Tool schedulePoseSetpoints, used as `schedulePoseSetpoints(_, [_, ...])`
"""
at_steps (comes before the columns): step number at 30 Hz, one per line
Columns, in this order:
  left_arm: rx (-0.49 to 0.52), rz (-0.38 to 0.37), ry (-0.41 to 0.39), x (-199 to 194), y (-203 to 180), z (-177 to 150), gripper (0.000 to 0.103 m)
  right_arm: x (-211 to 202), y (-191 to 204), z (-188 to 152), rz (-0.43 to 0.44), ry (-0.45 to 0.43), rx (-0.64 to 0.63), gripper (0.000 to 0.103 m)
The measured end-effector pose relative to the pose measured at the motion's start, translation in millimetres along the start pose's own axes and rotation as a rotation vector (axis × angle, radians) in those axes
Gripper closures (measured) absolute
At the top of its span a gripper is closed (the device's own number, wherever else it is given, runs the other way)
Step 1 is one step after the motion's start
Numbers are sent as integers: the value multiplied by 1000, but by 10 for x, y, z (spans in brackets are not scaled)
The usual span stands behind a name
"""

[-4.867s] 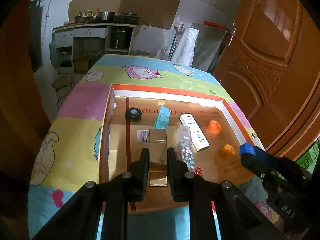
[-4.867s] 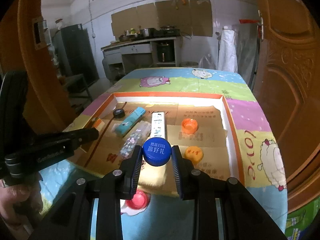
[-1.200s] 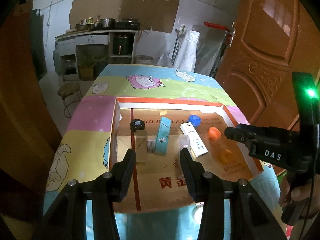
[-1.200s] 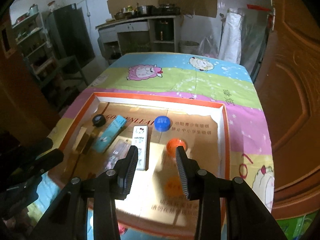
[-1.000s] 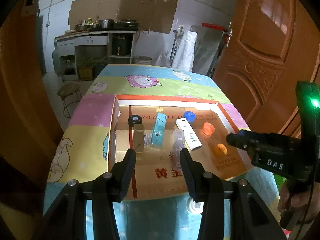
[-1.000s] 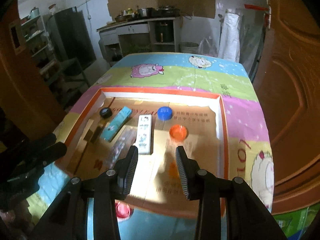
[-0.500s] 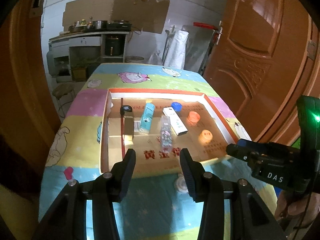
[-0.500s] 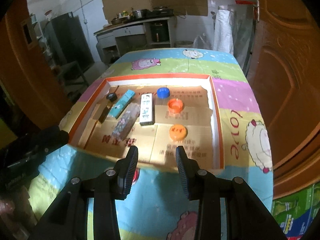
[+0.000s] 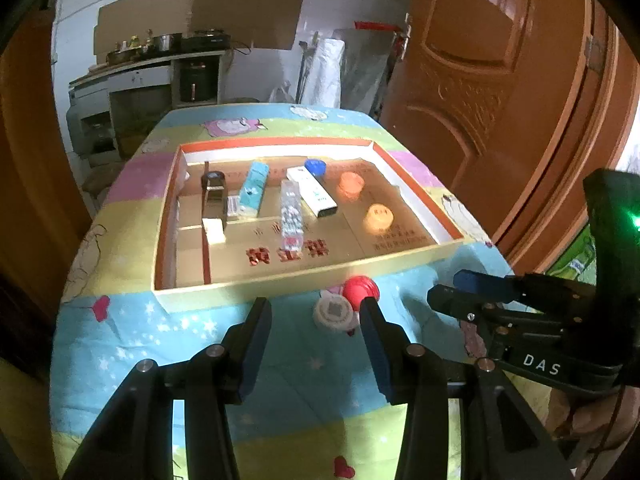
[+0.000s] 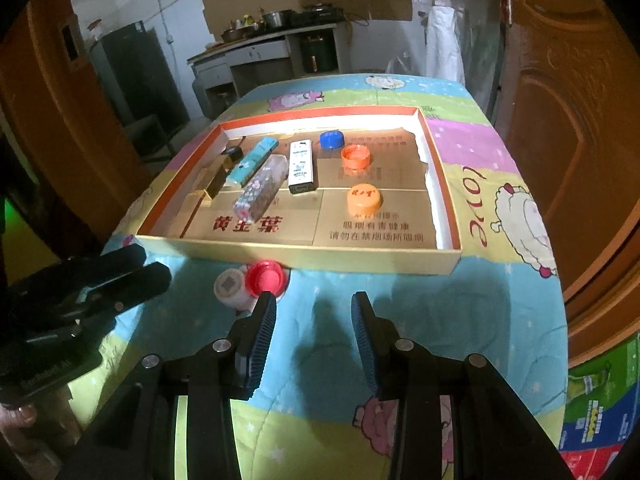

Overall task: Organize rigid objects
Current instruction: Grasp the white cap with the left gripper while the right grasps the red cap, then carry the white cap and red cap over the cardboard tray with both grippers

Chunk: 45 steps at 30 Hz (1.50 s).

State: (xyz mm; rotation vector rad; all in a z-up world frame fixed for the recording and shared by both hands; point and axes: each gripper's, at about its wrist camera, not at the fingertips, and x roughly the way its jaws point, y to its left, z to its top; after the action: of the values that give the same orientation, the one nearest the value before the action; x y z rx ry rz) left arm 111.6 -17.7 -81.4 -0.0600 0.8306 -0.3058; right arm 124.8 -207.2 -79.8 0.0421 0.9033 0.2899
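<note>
The red cap [image 10: 267,278] and white cap [image 10: 231,288] lie just past the left finger of the empty, wide-open right gripper [image 10: 314,310]; the left gripper [image 9: 316,312] is wide open and empty too.

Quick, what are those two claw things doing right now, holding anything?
Left gripper: open, holding nothing.
Right gripper: open, holding nothing.

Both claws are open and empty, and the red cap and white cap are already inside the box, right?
Not quite: the red cap and white cap lie on the tablecloth outside the box, as the right wrist view shows. Both claws, left and right, are open and empty.
</note>
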Motion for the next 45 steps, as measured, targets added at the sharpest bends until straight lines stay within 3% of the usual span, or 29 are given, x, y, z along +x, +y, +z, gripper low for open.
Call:
schedulePoseSetpoints(12, [107,43,63,424,-225,-130,57,-13,-19,-187,8,2,22,63])
schedulePoseSetpoints(19, [110,66,84,615,-225,-116,58,1,-113,-196,14,1,39,63])
schedulePoseSetpoints(24, [73,52,68,627,-136,-86,72,97,-124,-207,37,8,34,63])
schedulePoseSetpoints(27, [15,10,61,611,-5,-73,73,180,-94,-187,59,13,27,63])
schedulePoseSetpoints(35, [-28,34,54,470,223,-150,73,415,133,-84,109,15,-26,63])
schedulePoseSetpoints(45, [-67,38,45,381,462,-155,73,697,413,50,44,7,-123,63])
